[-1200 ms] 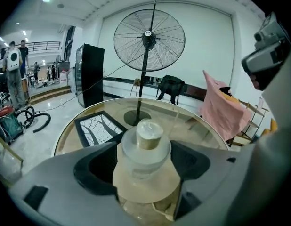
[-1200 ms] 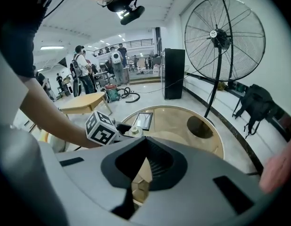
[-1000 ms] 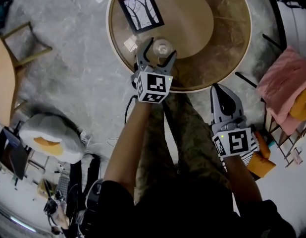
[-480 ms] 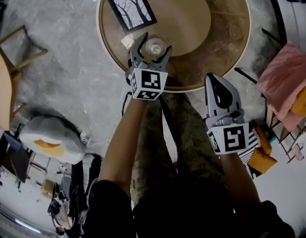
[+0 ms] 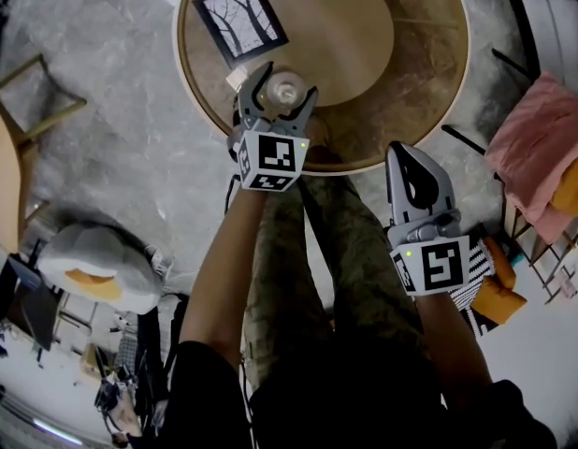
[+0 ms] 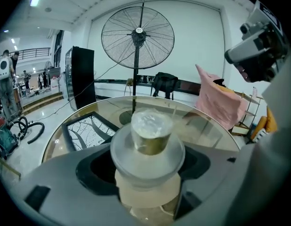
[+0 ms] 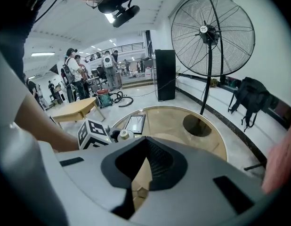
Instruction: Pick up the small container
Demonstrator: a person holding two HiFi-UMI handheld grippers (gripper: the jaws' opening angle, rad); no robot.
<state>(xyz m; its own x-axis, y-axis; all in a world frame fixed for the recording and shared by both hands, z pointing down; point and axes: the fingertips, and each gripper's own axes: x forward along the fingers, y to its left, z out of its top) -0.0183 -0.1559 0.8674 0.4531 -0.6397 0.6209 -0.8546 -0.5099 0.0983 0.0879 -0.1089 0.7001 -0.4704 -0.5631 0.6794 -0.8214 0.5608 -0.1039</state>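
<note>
The small container point(image 5: 287, 90), a clear lidded cup with a pale cap, stands near the front edge of the round glass-topped table point(image 5: 411, 110). My left gripper point(image 5: 285, 84) is open, with one jaw on each side of the cup. In the left gripper view the small container point(image 6: 148, 140) fills the middle, with dark gaps between it and both jaws. My right gripper point(image 5: 412, 157) is shut on nothing and is held off the table, just short of its front edge, above the person's right leg. In the right gripper view the right gripper point(image 7: 144, 142) points toward the table.
A black-framed picture of trees point(image 5: 240, 17) lies at the table's back left. A small white tag point(image 5: 235, 79) sits beside the cup. A pink cloth point(image 5: 541, 157) hangs on a rack at right. A wooden chair point(image 5: 27, 101) stands left. A pedestal fan point(image 6: 137, 32) stands beyond the table.
My left gripper has slid forward over the table's edge, so the cup sits deeper between its jaws. The right gripper has risen slightly and stays shut.
</note>
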